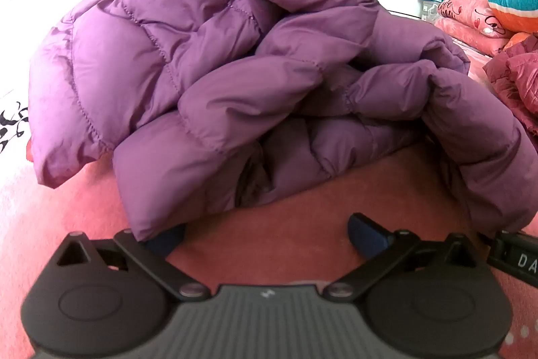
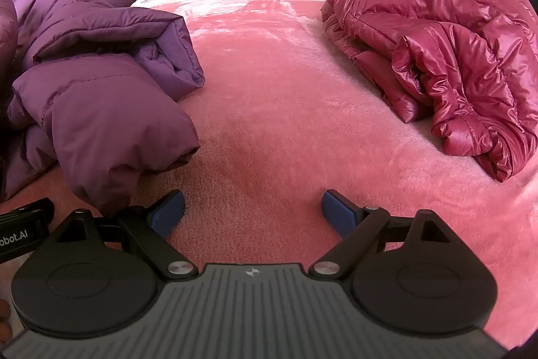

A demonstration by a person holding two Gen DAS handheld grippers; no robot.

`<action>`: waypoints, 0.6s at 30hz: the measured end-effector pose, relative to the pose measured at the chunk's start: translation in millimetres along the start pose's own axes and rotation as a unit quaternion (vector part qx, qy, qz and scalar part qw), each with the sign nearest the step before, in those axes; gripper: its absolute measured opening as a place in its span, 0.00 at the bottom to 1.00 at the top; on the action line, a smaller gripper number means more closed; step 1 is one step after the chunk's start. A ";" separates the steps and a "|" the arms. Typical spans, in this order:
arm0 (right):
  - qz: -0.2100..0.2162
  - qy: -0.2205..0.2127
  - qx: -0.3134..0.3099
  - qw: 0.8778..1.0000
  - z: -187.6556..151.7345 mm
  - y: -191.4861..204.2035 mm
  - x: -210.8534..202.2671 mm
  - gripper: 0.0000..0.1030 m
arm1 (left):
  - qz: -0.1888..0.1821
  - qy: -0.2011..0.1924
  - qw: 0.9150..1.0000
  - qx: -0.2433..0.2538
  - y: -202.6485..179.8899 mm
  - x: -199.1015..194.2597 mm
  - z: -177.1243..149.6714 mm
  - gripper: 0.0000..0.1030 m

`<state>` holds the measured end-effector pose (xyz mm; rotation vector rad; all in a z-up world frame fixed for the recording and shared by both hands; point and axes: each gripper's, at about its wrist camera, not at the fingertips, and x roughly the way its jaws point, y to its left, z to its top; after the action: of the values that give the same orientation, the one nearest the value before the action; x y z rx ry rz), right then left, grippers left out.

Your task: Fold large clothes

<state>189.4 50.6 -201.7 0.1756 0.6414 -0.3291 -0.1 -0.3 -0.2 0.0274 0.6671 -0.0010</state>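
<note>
Both grippers idle, fingers spread fully wide, nothing between them. Left gripper sits low at the near edge of the purple puffer jacket; its left finger is tucked under the jacket's nearest lobe, no pinch. Right gripper points at bare pink bed cover, jacket to its left, well clear of the glossy maroon jacket on the right.

Step in hand looks like a first grasp. My take: don't grab mid-bulk. Puffy fill will squash and slip, so bite a seam or hem edge, one gripper per corner, then lift and spread flat before any fold. The sleeve end near the right gripper looks like a usable start point.

Jacket state: matte purple, quilted in stitched panels, heaped in loose rolls, sleeves folded over the body, lining showing at one open end. Not flat, not folded. It lies on the bed cover, left of the open middle.
</note>
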 end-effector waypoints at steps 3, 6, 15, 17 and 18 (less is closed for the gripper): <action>0.000 0.000 0.000 1.000 0.1 0.1 -0.1 1.00 | 0.000 -0.001 1.000 0.001 -0.7 -0.2 -0.2 1.00; 0.000 0.000 0.000 1.000 0.1 0.1 -0.2 1.00 | 0.002 -0.001 1.000 0.003 -3.5 -2.1 -1.2 1.00; 0.000 0.000 0.000 1.000 0.1 -0.1 -0.3 1.00 | 0.003 -0.001 1.000 0.005 -9.3 -4.1 -2.7 1.00; 0.000 0.000 0.000 1.000 0.1 -0.2 -0.3 1.00 | 0.003 -0.001 1.000 0.005 -8.8 -4.0 -2.4 1.00; 0.000 0.000 0.000 1.000 0.1 -0.2 -0.3 1.00 | 0.003 -0.001 1.000 0.004 -8.5 -3.9 -2.3 1.00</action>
<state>189.2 50.5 -201.4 0.1757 0.6409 -0.3289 -4.6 -8.8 0.3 0.0369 0.6650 0.0012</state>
